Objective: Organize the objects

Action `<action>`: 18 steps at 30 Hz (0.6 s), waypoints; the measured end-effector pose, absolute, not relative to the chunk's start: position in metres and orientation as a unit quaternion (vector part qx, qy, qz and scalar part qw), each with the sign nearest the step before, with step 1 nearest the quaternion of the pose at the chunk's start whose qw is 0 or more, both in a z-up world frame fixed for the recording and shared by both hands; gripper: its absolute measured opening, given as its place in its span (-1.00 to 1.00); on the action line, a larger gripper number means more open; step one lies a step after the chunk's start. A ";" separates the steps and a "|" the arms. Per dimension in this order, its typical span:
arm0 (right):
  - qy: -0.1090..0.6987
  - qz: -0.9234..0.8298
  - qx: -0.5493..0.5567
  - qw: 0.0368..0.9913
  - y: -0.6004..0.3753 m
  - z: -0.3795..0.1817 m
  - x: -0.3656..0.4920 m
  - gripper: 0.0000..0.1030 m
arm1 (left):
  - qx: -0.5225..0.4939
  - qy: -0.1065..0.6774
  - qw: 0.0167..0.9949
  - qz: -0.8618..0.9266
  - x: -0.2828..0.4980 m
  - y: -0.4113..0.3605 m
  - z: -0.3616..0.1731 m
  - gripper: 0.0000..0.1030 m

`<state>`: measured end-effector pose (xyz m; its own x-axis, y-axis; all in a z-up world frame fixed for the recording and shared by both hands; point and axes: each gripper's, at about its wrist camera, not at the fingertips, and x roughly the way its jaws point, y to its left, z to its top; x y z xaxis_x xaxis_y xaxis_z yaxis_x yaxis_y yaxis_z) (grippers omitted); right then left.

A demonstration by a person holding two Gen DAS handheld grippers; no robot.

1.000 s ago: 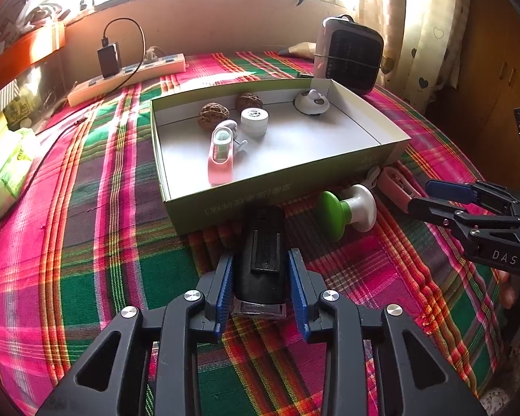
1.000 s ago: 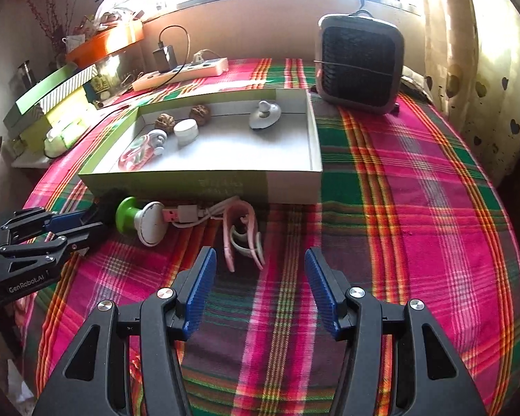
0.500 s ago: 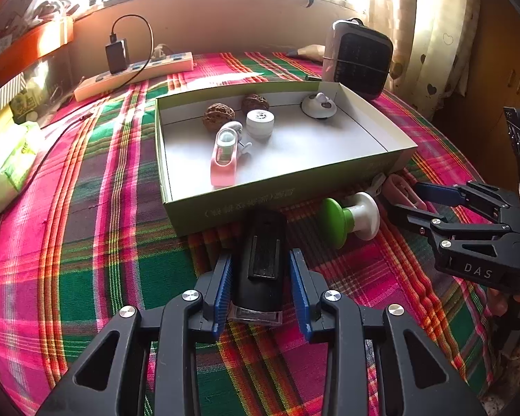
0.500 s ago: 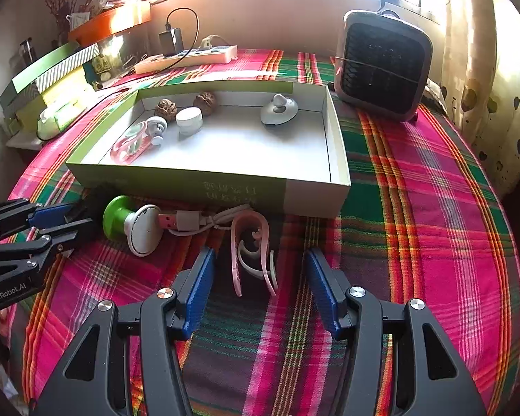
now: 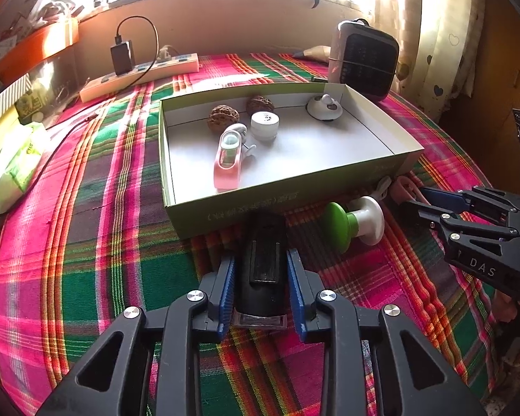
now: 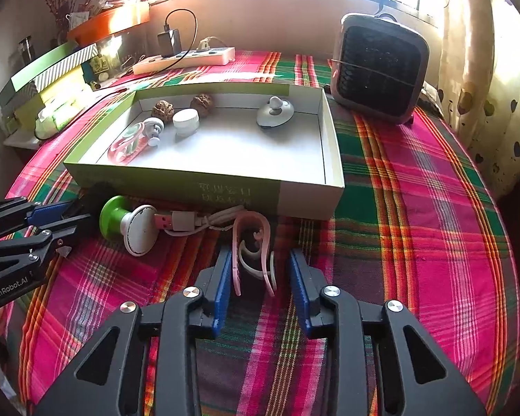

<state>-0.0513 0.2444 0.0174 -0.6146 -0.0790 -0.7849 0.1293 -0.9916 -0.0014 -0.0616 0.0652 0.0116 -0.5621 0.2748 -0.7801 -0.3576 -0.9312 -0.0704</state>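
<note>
Both jaws closing: left gripper (image 5: 260, 287) around black device (image 5: 262, 270), right gripper (image 6: 261, 284) around pink clip (image 6: 251, 242).

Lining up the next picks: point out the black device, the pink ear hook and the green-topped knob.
black device (image 5: 262, 270), left wrist view, top face.
pink ear hook (image 6: 248, 223), right wrist view, upper curve.
green-topped knob (image 5: 339, 223), left wrist view, green cap.

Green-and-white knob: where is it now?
In the left wrist view the green-and-white knob lies on the tablecloth just outside the box front wall, between the black device and the right gripper.
</note>
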 end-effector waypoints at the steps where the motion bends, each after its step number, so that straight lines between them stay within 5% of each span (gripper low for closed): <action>1: 0.028 -0.898 0.435 0.058 0.245 0.018 -0.051 -0.48 | -0.433 0.047 0.179 0.882 -0.062 0.065 0.012 -0.50; 18: 0.023 -0.899 0.435 0.055 0.245 0.018 -0.050 -0.53 | -0.432 0.040 0.181 0.883 -0.062 0.065 0.012 -0.50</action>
